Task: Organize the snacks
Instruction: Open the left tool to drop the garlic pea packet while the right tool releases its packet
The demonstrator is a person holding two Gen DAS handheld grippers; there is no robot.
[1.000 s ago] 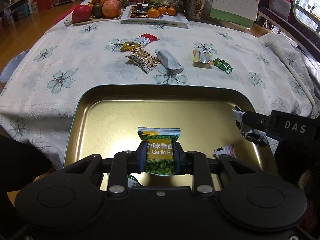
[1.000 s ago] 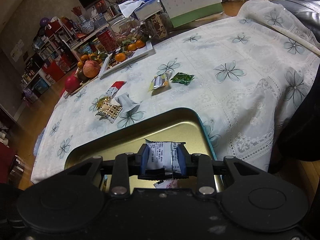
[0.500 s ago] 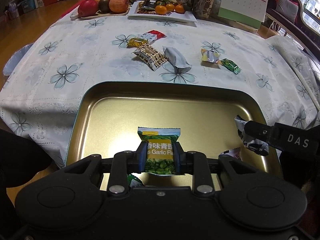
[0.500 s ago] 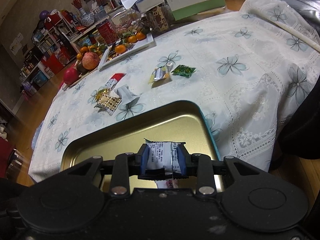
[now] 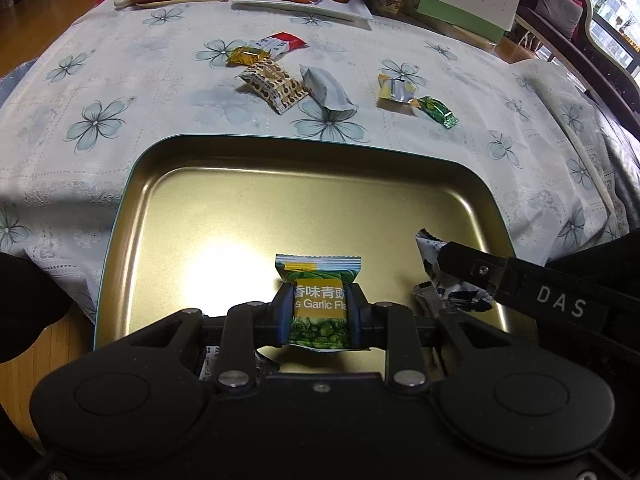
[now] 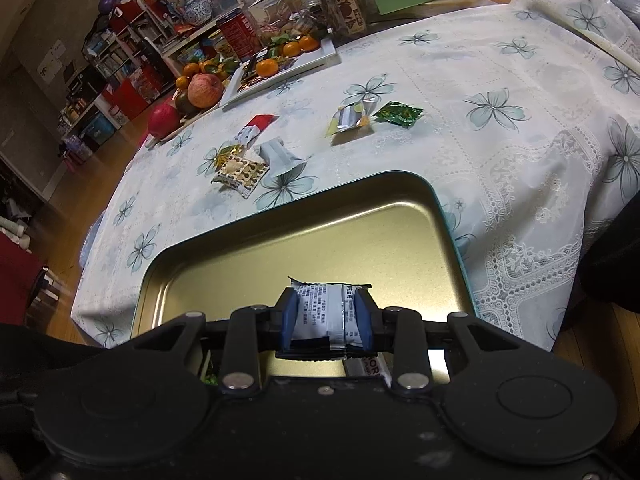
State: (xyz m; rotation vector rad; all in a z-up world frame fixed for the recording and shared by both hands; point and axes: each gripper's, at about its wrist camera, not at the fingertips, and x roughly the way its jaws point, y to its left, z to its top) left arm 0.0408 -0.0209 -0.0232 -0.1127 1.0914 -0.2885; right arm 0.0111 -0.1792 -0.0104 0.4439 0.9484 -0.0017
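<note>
A green garlic-pea packet point(image 5: 318, 300) is held between the blue pads of the left gripper point(image 5: 319, 312), above the near middle of the gold tray point(image 5: 168, 200). A white printed packet point(image 6: 326, 314) is clamped in the right gripper point(image 6: 326, 318), above the tray's near right part. Both pairs of fingers are set narrow, each closed on its own packet.

The tray is placed at the near edge of the tabletop, and its near rim appears to overhang that edge. At least one small packet point(image 5: 426, 298) is seen already lying by the tray's near right corner.

Six snacks remain on the flowered cloth point(image 5: 120, 80) beyond the tray's far rim: a gold candy point(image 5: 246, 56), a red-and-white packet point(image 5: 280, 43), a brown patterned packet point(image 5: 274, 85), a grey pouch point(image 5: 326, 90), a yellow-silver packet point(image 5: 396, 90) and a green candy point(image 5: 436, 110).

Risks are judged as follows. The two grippers are held close together, so a collision is possible on release. A packet let go too near the tray's near rim may slide off toward the floor. Weight pressed on the overhanging rim could tip the tray.
</note>
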